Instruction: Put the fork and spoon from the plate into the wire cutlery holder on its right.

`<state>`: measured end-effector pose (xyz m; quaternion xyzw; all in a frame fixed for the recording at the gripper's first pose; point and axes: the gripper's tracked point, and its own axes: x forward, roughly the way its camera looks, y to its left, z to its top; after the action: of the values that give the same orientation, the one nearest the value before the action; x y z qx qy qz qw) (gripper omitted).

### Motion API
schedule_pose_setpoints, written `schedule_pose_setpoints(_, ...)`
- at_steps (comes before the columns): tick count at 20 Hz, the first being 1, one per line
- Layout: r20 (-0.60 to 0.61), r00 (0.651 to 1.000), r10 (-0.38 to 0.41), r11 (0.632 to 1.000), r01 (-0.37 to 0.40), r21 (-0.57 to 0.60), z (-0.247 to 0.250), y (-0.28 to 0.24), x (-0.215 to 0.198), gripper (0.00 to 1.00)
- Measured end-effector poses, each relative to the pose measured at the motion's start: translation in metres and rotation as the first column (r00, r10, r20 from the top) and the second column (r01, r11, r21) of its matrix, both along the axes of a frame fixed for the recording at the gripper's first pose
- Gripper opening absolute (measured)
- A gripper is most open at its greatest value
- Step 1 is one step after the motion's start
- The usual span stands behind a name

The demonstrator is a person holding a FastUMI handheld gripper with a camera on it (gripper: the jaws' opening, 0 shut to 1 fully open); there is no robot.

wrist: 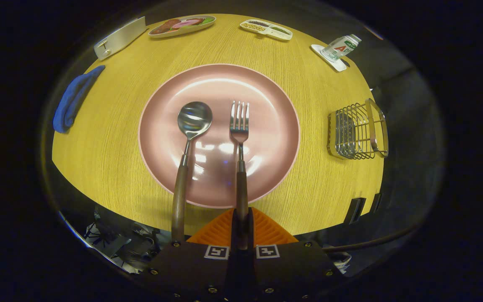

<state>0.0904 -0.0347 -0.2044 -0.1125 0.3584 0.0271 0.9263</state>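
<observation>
Gripping the fork (pixel 240 138) by the end of its wooden handle, gripper (pixel 241 235) clenched, both fingers pressed against the handle from either side. Fork tines resting on the pink plate (pixel 266 84), handle running back over the plate's near rim to the fingers. Spoon (pixel 188 142) lying just left of the fork, roughly parallel, bowl on the plate, wooden handle reaching past the rim over the table edge. Wire cutlery holder (pixel 358 131) standing on the yellow table (pixel 111 138) well right of the plate, apart from it. Blue cloth (pixel 74 98) lying far left. Oval dish (pixel 182 25), divided tray (pixel 266 29) and bottle (pixel 341 47) on a coaster lined along the far side.
</observation>
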Motion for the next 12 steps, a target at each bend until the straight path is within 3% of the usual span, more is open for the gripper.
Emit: schedule_pose_setpoints(12,0.132,0.991,-0.038,0.994,0.051,-0.094,0.063,-0.014,-0.016,0.09)
